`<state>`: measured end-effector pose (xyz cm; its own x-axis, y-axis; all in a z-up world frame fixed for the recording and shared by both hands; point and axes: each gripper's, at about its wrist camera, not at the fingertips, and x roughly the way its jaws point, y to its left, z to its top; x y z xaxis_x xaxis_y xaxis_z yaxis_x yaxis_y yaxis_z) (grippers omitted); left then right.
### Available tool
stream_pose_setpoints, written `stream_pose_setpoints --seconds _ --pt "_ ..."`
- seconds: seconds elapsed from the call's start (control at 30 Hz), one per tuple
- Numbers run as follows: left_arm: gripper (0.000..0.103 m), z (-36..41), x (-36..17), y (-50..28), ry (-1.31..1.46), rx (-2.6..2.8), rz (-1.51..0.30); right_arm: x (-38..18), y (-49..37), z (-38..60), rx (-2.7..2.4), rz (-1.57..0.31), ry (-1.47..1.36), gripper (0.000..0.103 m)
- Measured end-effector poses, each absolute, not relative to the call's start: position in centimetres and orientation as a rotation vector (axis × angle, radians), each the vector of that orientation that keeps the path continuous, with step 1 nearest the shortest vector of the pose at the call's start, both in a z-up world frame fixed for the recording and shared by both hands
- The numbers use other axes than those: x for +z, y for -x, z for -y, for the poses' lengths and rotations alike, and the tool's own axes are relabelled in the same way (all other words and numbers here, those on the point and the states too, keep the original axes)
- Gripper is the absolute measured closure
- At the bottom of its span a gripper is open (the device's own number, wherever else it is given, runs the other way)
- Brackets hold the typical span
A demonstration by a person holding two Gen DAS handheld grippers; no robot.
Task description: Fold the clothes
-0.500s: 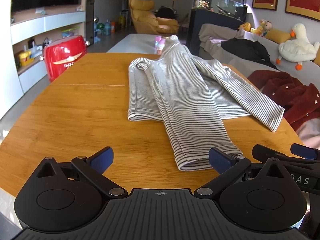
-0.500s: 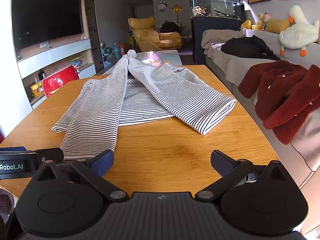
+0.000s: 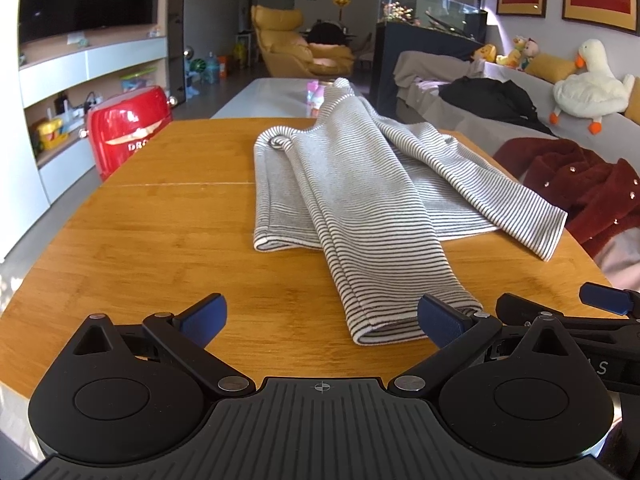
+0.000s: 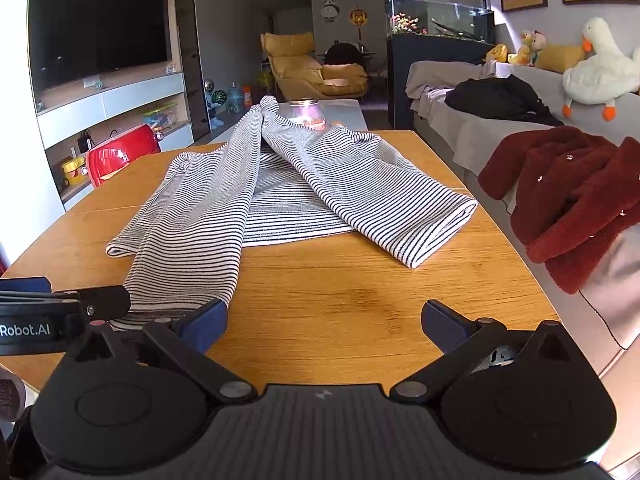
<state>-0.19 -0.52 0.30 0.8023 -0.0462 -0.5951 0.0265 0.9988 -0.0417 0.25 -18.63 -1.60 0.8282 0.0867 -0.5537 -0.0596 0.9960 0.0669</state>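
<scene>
A grey-and-white striped top (image 3: 360, 200) (image 4: 256, 192) lies on the wooden table (image 3: 140, 240) (image 4: 340, 292), both sleeves drawn forward over the body toward the near edge. My left gripper (image 3: 322, 320) hovers open at the near edge, its right pad next to the cuff of the near sleeve (image 3: 392, 320), nothing between the pads. My right gripper (image 4: 324, 322) is open over bare wood, its left pad by that same cuff (image 4: 180, 304). The other sleeve's cuff (image 4: 436, 232) lies further right. Each gripper's fingers show at the edge of the other's view.
A dark red fleece jacket (image 4: 568, 192) hangs on the sofa to the right of the table. A red case (image 3: 128, 132) stands beyond the table's left side. A glass jar (image 4: 308, 114) sits behind the top. Bare wood lies left of the garment.
</scene>
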Motion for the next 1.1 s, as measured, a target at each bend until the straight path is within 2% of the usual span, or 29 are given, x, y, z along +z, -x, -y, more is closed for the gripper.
stream_pose_setpoints --seconds 1.1 --pt "0.000 0.29 -0.37 0.03 0.038 -0.024 -0.682 -1.11 -0.16 18.65 0.075 -0.564 -0.030 0.000"
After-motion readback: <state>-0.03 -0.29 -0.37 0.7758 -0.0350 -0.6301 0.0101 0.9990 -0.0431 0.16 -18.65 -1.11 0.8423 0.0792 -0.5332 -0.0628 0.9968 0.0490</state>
